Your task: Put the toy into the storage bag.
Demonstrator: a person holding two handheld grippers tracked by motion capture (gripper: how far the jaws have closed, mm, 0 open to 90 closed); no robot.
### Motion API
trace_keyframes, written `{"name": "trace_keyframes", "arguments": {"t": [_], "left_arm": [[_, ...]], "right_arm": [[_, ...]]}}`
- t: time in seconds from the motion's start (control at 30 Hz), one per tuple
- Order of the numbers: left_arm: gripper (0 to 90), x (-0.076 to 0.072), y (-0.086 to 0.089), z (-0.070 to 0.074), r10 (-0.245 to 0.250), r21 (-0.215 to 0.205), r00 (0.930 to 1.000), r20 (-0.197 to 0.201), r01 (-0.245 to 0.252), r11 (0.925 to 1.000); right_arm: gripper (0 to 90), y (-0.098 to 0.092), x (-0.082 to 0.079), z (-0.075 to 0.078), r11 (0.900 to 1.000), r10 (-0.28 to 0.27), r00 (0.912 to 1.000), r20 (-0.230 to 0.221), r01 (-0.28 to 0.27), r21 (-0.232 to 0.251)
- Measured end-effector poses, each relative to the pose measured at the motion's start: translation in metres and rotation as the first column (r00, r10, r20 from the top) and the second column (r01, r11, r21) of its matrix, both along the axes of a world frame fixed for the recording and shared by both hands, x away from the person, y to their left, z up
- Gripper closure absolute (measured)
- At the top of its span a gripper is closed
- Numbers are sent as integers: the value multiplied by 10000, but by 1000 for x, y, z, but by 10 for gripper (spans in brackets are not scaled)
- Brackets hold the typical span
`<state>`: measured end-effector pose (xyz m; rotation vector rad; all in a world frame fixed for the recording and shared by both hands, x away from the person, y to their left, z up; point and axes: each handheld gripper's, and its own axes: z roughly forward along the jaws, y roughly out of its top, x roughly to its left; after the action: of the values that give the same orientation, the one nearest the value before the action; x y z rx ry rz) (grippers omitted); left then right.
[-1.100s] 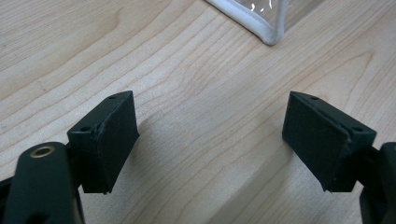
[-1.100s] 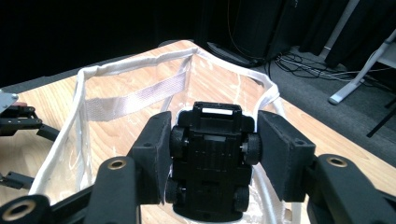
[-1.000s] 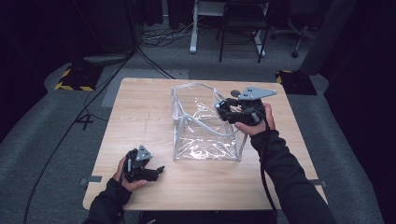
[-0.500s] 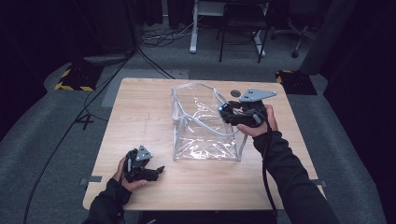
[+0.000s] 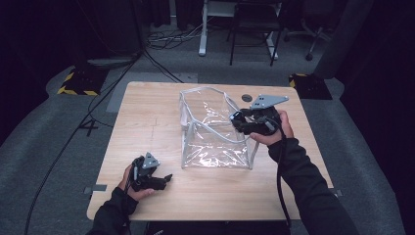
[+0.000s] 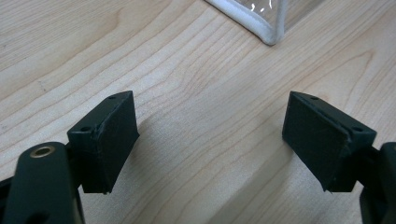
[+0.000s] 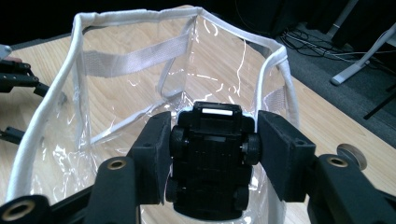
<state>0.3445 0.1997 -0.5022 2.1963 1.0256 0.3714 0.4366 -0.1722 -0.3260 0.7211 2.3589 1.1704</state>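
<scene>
Right now the right gripper (image 7: 212,154) clamps a black toy car (image 7: 211,158) over the open mouth of the clear bag (image 5: 215,132), near the table's (image 5: 147,112) far right corner. Dropped off-centre, I judge, the car could catch the soft white rim (image 7: 46,112) and tip out. The left gripper (image 6: 210,140), jaws apart, rests near the front left corner, holding nothing to steady the bag.

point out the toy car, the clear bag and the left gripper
toy car (image 7: 210,158): right gripper view, on its black underside between the jaws
clear bag (image 5: 215,142): high view, on its clear front wall
left gripper (image 6: 210,140): left gripper view, midway between its open jaws, over the table
</scene>
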Motion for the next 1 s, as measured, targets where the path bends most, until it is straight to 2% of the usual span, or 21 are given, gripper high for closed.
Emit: {"name": "trace_keyframes", "arguments": {"t": [0.17,0.43,0.6,0.73,1.0], "left_arm": [[185,0,0,0,2,1,10000,0,-2,10000],[185,0,0,0,0,2,10000,1,0,10000],[185,0,0,0,-2,4,10000,-1,2,10000],[185,0,0,0,-9,-1,10000,-4,9,10000],[185,0,0,0,-1,3,10000,-1,1,10000]], "right_arm": [[473,-3,-2,2,9998,67,9999,-87,-69,-178],[473,-8,-8,6,9970,202,9994,-280,-222,-739],[472,-11,-10,8,9960,293,9987,-410,-327,-836],[472,-11,-11,8,9933,444,9976,-525,-497,-1048],[472,-5,-10,5,9905,318,9957,-874,-431,-1309]]}}
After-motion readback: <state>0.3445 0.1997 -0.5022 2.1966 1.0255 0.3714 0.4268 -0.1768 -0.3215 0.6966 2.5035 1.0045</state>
